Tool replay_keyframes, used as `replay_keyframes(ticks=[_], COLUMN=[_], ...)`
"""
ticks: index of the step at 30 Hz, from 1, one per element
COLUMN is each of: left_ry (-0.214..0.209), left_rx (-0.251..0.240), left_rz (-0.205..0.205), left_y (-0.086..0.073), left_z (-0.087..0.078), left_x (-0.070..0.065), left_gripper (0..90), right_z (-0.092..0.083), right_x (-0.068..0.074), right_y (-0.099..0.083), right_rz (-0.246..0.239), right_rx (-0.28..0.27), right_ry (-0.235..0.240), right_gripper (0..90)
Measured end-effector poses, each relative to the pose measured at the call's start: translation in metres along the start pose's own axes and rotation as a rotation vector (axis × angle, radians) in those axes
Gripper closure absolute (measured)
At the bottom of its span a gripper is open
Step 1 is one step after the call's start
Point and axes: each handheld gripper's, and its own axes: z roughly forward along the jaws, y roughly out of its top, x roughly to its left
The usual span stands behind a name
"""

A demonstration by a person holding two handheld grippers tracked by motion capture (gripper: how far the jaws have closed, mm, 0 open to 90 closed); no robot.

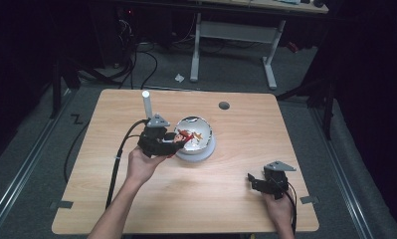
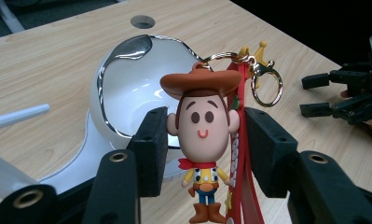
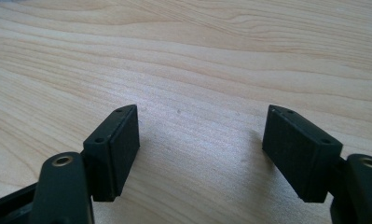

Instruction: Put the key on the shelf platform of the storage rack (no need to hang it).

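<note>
Two tongs work over one pale wooden counter (image 1: 196, 199), each held in a person's hand. One cowboy keychain figure (image 2: 202, 135) hangs between the jaws of the left tongs (image 2: 202, 144), which are closed on it: one black pad presses the side of its head, the other presses the red strap (image 2: 237, 186) lying against its other side. The figure has a wide brown hat, a large pale face with two dark oval eyes and a small red smile, a red neckerchief, a yellow shirt, blue trousers and brown boots. It hangs upright, facing back toward the left tongs. Above and just beyond its hat sit one gold clasp (image 2: 258, 58) and two metal rings, one at the hat's top and one hanging free off the clasp.

One white bowl (image 1: 198, 132) with a shiny silver rim (image 2: 127, 49) lies just beyond the left tongs (image 1: 161, 142), tipped so that its opening faces them, resting on a pale round base (image 1: 206, 152). One white upright post (image 1: 147, 104) stands just beyond the left tongs, beside the bowl. One small round hole (image 1: 224, 105) in the counter lies farther beyond the bowl.

The right tongs (image 3: 200, 140) rest low over bare wood with jaws spread wide apart and nothing between them. They (image 1: 263, 181) sit well apart from the left tongs, nearer the person's side.
</note>
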Motion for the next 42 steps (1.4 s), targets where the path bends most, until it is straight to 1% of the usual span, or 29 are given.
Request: replay_keyframes(ticks=[1, 3, 5, 8, 9, 11, 13, 14, 15, 17, 20, 24, 27, 28, 29, 30, 34, 36, 37, 38, 39, 42], left_ry=[0.000, -0.002, -0.004, 0.004, 0.009, 0.015, 0.017, 0.020, 0.013, 0.015, 0.027, 0.036, 0.043, 0.045, 0.058, 0.066, 0.075, 0.080, -0.083, -0.112, -0.101, -0.085], left_rx=[0.000, 0.001, 0.004, 0.001, 0.005, 0.006, 0.003, -0.001, -0.001, -0.001, 0.004, 0.001, -0.003, -0.002, -0.003, -0.006, -0.011, -0.010, 0.465, 0.453, 0.463, 0.467], left_rz=[0.000, 0.014, 0.015, 0.011, 0.017, 0.017, 0.030, 0.027, 0.027, 0.010, 0.014, 0.014, -0.002, 0.005, 0.009, 0.005, 0.022, 0.013, 1.037, 1.065, 1.064, 1.068], left_y=[0.000, 0.000, 0.001, 0.001, 0.001, 0.001, 0.000, 0.000, 0.000, 0.001, 0.000, 0.000, 0.000, -0.001, -0.002, -0.002, -0.003, -0.003, 0.047, 0.048, 0.047, 0.045], left_z=[0.000, 0.006, 0.007, 0.012, 0.015, 0.017, 0.020, 0.021, 0.022, 0.025, 0.033, 0.039, 0.044, 0.046, 0.050, 0.052, 0.058, 0.062, 0.047, 0.052, 0.056, 0.061], left_x=[0.000, -0.003, -0.004, -0.006, -0.007, -0.008, -0.010, -0.011, -0.011, -0.012, -0.009, -0.008, -0.008, -0.007, -0.006, -0.006, -0.004, -0.003, 0.045, 0.046, 0.047, 0.048], left_gripper=[52.6, 52.6, 52.6, 52.6, 52.6, 52.6, 52.6, 52.6, 52.5, 52.6, 52.5, 52.6, 52.6, 52.6, 52.6, 52.6, 52.5, 52.5, 52.5, 52.5, 52.5, 52.5], right_z=[0.000, 0.000, 0.000, 0.000, 0.000, 0.000, 0.000, 0.000, 0.000, 0.000, 0.000, 0.000, 0.000, 0.000, 0.000, 0.000, 0.000, 0.000, 0.000, 0.000, 0.000, 0.000], right_x=[0.000, 0.000, 0.000, 0.000, 0.000, 0.000, 0.000, 0.000, 0.000, 0.000, 0.000, 0.000, 0.000, 0.000, 0.000, 0.000, 0.000, 0.000, 0.000, 0.000, 0.000, 0.000], right_y=[0.000, 0.000, 0.000, 0.000, 0.000, 0.000, 0.000, 0.000, 0.000, 0.000, 0.000, 0.000, 0.000, 0.000, 0.000, 0.000, 0.000, 0.000, 0.000, 0.000, 0.000, 0.000], right_rz=[0.000, 0.000, 0.000, -0.001, -0.001, -0.001, -0.001, -0.001, -0.001, -0.001, -0.002, -0.002, -0.001, -0.001, -0.001, -0.002, -0.002, -0.001, -0.001, -0.001, -0.002, -0.001], right_rx=[0.000, 0.000, 0.000, 0.000, 0.000, 0.000, 0.000, 0.000, 0.000, 0.000, 0.000, 0.001, 0.000, 0.000, 0.000, 0.000, 0.000, 0.000, 0.000, 0.000, 0.000, 0.000], right_ry=[0.000, 0.000, 0.000, 0.000, 0.000, 0.000, 0.000, 0.000, 0.000, 0.000, 0.000, 0.000, 0.000, 0.000, 0.000, 0.000, 0.000, 0.000, 0.001, 0.001, 0.000, 0.000], right_gripper=[27.5, 27.5, 27.5, 27.5, 27.5, 27.5, 27.6, 27.6, 27.5, 27.5, 27.5, 27.5, 27.5, 27.5, 27.5, 27.5, 27.5, 27.5, 27.5, 27.5, 27.5, 27.5])
